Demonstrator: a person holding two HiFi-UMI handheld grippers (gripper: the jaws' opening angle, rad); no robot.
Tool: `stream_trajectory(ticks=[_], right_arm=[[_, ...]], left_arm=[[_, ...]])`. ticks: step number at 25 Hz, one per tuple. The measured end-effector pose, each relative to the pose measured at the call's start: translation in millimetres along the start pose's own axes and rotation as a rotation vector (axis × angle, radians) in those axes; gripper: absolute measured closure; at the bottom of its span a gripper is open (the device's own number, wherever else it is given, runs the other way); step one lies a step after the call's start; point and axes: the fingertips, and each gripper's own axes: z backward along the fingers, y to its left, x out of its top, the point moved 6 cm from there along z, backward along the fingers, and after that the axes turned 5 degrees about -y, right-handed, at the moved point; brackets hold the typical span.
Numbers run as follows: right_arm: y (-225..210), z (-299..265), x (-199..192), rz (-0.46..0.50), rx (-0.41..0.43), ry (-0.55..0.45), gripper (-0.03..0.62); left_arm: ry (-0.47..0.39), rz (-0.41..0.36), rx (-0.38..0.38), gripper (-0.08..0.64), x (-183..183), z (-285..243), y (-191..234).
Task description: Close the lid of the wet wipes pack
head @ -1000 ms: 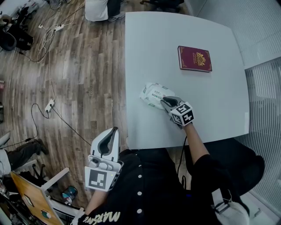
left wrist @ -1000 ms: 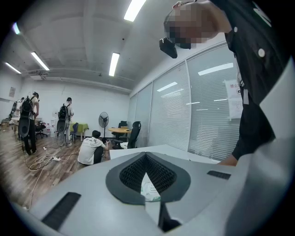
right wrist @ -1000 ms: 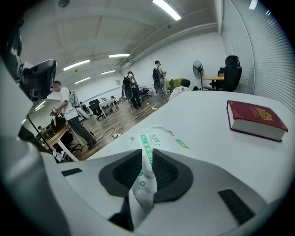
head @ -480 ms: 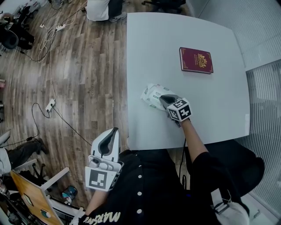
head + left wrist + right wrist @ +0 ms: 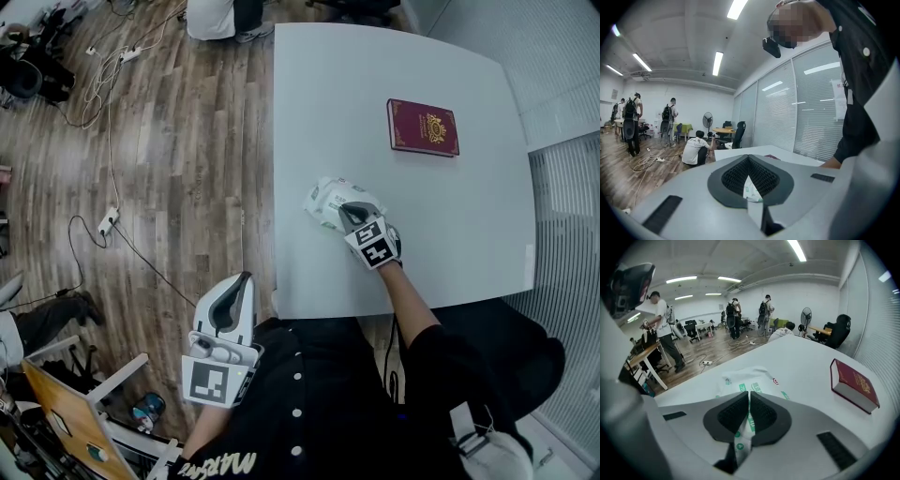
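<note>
The white wet wipes pack (image 5: 327, 199) with green print lies near the left edge of the pale table (image 5: 375, 75). My right gripper (image 5: 349, 214) points down onto the pack's near end, with its tips on the pack's top. In the right gripper view the pack (image 5: 745, 377) fills the space just ahead of the right gripper (image 5: 749, 397). Its jaws have come together to a thin slit, and no thing shows pinched between them. The lid is hidden under the gripper. My left gripper (image 5: 240, 281) hangs off the table over the floor, jaws together and empty, as the left gripper (image 5: 749, 161) view also shows.
A dark red book (image 5: 424, 127) lies further back on the table, to the right of the pack; it also appears as the book (image 5: 853, 383) in the right gripper view. Cables (image 5: 103, 112) run over the wooden floor at left. Several people stand far off in the room.
My right gripper slid a little left and down onto the pack, rolling slightly, and its jaws closed. The left gripper stayed where it was.
</note>
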Motion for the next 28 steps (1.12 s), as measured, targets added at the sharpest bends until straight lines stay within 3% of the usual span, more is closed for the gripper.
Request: stream_trajectory(ticks=[5,10,21,28], right_arm=[[6.4,-1.1,1.2,0.032,-0.038,0.016,0.555],[2.0,-0.5,2.3,-0.015,-0.03,-0.007,0.555],[2.1,109.1,68.9,-0.273,0.099,-0.453,0.555],[11.9,200.0,105.6,-0.203,-0.103,-0.624,0.555]], left_arm=[[-0.001,-0.005,-0.004,0.557,1.0,0.8,1.2],[-0.017,-0.012,-0.018,0.557,4.4,2.6,2.5],[-0.1,-0.027,-0.073,0.557,14.6,-5.6,6.0],[-0.169,-0.038,-0.064,0.557,27.3,-2.3,28.3]])
